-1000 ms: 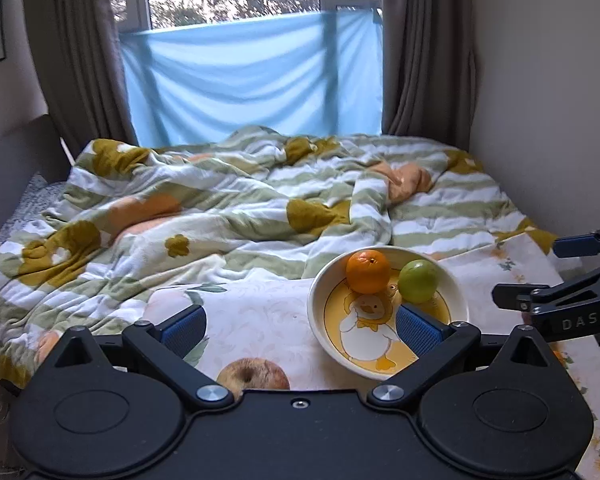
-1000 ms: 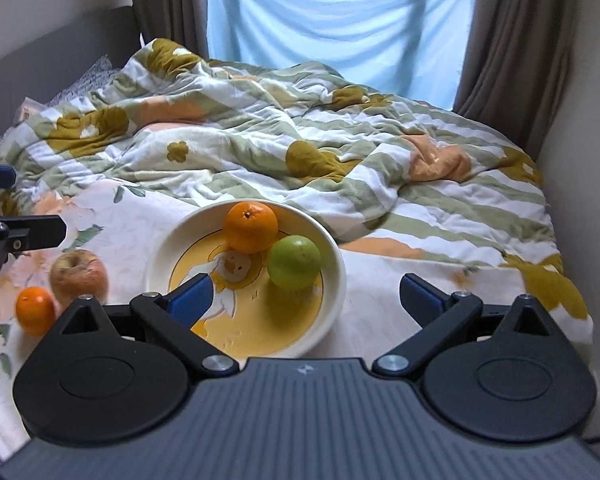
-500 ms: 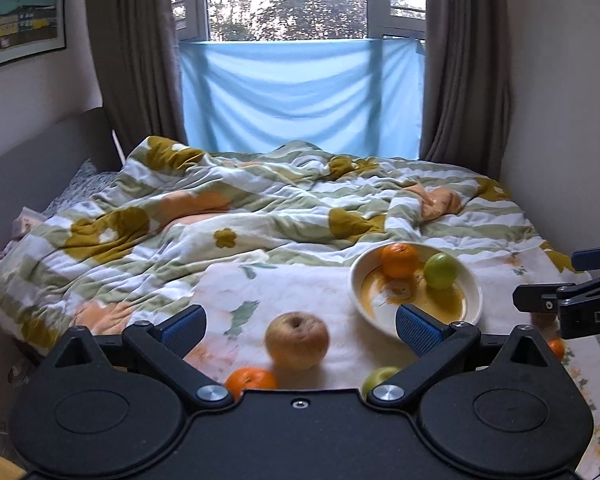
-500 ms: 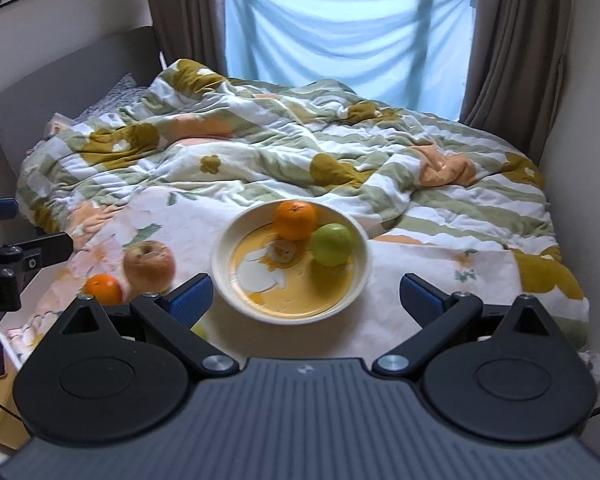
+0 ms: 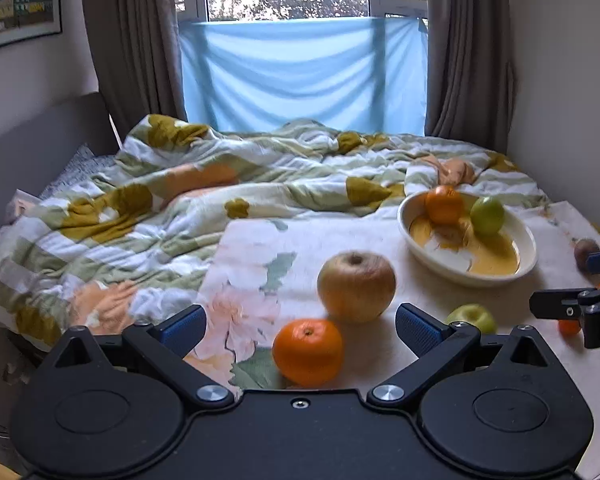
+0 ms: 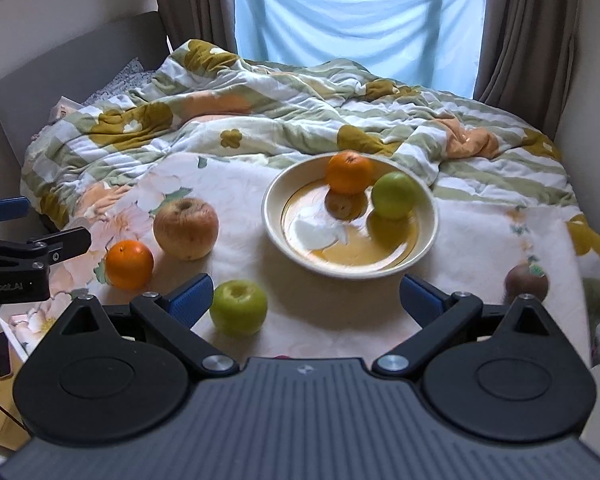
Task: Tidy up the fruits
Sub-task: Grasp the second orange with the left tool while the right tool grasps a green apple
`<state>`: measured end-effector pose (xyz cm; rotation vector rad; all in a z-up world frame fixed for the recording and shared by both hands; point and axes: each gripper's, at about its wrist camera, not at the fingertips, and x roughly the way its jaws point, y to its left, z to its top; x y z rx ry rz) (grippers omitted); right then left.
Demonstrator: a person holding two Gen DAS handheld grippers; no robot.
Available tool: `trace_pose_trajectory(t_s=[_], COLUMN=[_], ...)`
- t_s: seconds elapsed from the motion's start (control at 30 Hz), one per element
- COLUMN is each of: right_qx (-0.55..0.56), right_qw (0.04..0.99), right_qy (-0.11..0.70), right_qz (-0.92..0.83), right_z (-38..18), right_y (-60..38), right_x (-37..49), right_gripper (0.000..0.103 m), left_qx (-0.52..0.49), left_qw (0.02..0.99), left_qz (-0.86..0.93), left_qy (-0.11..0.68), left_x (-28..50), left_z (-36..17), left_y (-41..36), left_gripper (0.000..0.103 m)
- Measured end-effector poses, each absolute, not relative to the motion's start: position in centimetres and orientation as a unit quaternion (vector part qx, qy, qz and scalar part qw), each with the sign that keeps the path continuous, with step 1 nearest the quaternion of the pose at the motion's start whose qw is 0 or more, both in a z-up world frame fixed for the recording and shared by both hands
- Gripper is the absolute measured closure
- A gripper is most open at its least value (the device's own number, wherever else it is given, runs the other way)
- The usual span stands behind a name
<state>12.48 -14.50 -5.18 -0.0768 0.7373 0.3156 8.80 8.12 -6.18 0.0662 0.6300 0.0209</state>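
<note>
A cream bowl (image 6: 272,220) (image 5: 528,240) on the bed's floral cloth holds an orange (image 6: 350,172) and a green apple (image 6: 394,194). On the cloth lie a large yellowish-red apple (image 6: 186,228) (image 5: 356,286), an orange (image 6: 129,264) (image 5: 308,350), a green apple (image 6: 238,306) (image 5: 472,318) and a brown fruit (image 6: 526,278) (image 5: 586,250). My left gripper (image 5: 300,326) is open and empty, with the loose orange between its fingers' line. My right gripper (image 6: 306,298) is open and empty, near the bowl's front.
A rumpled striped floral duvet (image 6: 260,112) covers the bed beyond the cloth. A grey headboard (image 6: 60,76) stands on the left, a wall on the right, curtains and a blue sheet (image 6: 356,16) over the window behind. The cloth's front edge drops off below me.
Both grippers have pulled back and up from the bowl. More of the cloth and the loose fruits have come into view. Both stayed open and empty.
</note>
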Motion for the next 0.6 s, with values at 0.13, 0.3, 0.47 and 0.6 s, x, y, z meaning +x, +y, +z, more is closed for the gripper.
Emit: trace_pose_trajectory(t_s=[0.13, 0.3, 0.47, 0.6], right_qx=[-0.032, -0.040, -0.046, -0.049], right_qw=[0.919, 0.917, 0.916, 0.914], right_qy=[0.362, 0.367, 0.370, 0.375], right_qz=[0.155, 0.153, 0.149, 0.147], right_z=[-7.7, -10.3, -11.9, -12.7], right_y=[-13.0, -11.8, -10.7, -10.1], right_x=[12.6, 13.1, 13.4, 13.6], right_gripper=[0.000, 0.000, 0.000, 0.000], left_qx=[0.032, 0.030, 0.033, 0.032], left_qw=[0.947, 0.942, 0.937, 0.931], left_qz=[-0.003, -0.020, -0.035, -0.050], left_qy=[0.319, 0.333, 0.346, 0.361], left_x=[9.9, 11.3, 12.4, 13.1], left_z=[-8.2, -10.1, -11.3, -12.0], left_y=[9.0, 9.7, 9.8, 9.8], left_gripper=[0.001, 0.001, 0.003, 0.013])
